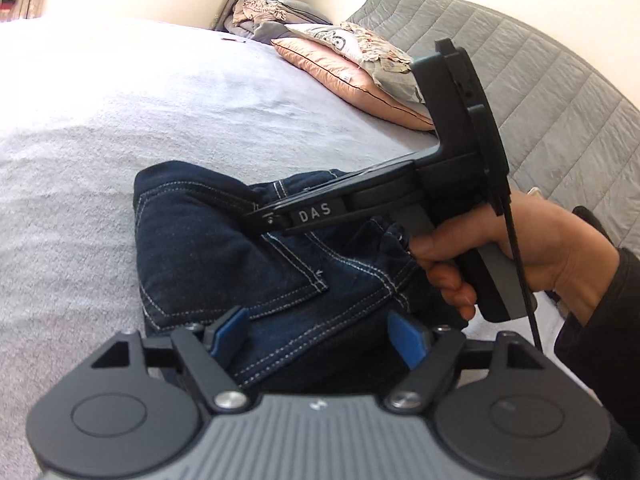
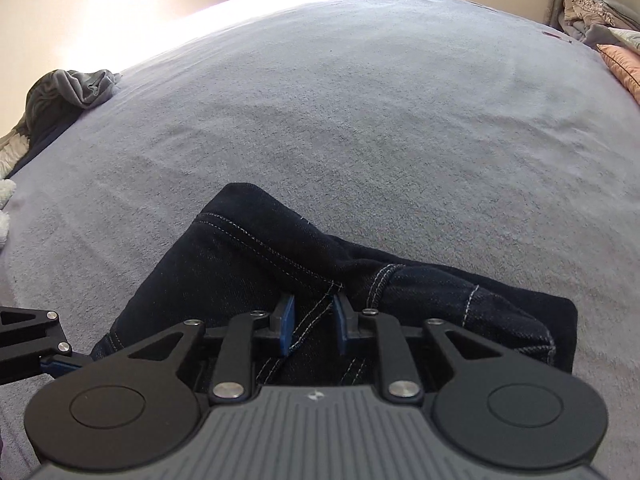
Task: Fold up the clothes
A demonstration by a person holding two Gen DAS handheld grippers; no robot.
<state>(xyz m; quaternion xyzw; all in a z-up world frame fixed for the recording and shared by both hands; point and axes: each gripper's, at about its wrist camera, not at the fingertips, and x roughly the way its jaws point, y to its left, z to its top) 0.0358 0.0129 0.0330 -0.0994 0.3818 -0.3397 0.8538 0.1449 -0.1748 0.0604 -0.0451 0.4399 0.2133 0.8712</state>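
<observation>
On the far left of the right wrist view, a heap of grey clothing (image 2: 76, 88) sits at the edge of the bed (image 2: 360, 100), well apart from the action. The lilac-grey cover is bare across the middle, and the folded dark jeans (image 2: 248, 264) lie on it at the near edge. They make a compact bundle, long axis running from near left up toward the right in this view, white stitched seams crossing the top and a rounded fold pointing away up the bed.

Over to the left claw (image 1: 316, 334): its jaws stand wide, blue pads (image 1: 230, 328) apart on either side of a stitched edge of the jeans (image 1: 224, 240), no pad pressing the cloth. From here the bundle stretches away from the camera, its folded end pointing up and left across the bed (image 1: 120, 120), a back pocket showing on top.

Next, the right claw (image 2: 313, 322): jaws narrow, blue pads (image 2: 287, 322) close together with a stitched seam lying in the slim gap; whether they actually pinch the denim I cannot tell. In the left wrist view the same claw (image 1: 266, 220) comes in from the right, tips down on the jeans, held by the person's right hand (image 1: 500, 248) in a dark sleeve.

Far right, a pink pillow (image 1: 348, 76) with crumpled patterned cloth on it, just beside a grey quilted headboard (image 1: 540, 92).
</observation>
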